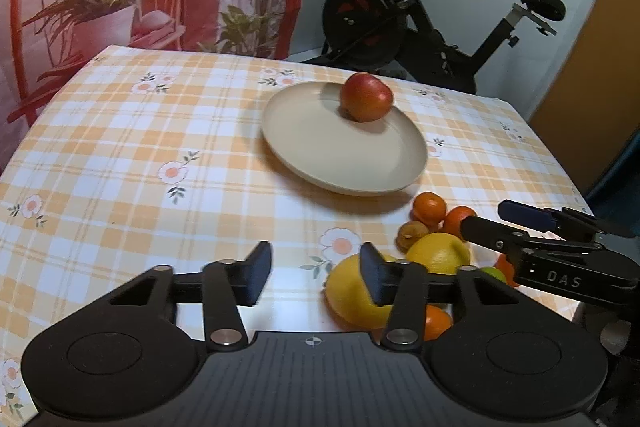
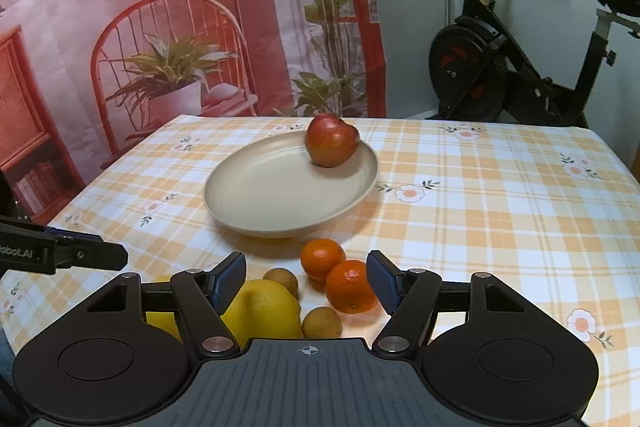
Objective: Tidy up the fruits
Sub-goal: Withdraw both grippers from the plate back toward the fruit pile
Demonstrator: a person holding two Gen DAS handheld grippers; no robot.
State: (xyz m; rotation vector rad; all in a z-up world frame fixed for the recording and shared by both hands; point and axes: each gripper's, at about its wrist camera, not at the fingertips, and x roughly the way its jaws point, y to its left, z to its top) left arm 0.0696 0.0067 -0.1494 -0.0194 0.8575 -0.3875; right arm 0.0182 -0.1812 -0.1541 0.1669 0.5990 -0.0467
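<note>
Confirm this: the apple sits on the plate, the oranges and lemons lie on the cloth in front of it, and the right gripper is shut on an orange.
Wrong on the grip. The right wrist view shows the right gripper open, holding nothing; an orange merely lies on the cloth between its fingers. The rest stands: the apple sits on the plate, and the lemons lie on the cloth before it.

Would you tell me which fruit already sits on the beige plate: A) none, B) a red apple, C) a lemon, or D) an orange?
B: only the red apple rests on the plate, near its far rim; the citrus lies on the tablecloth.
</note>
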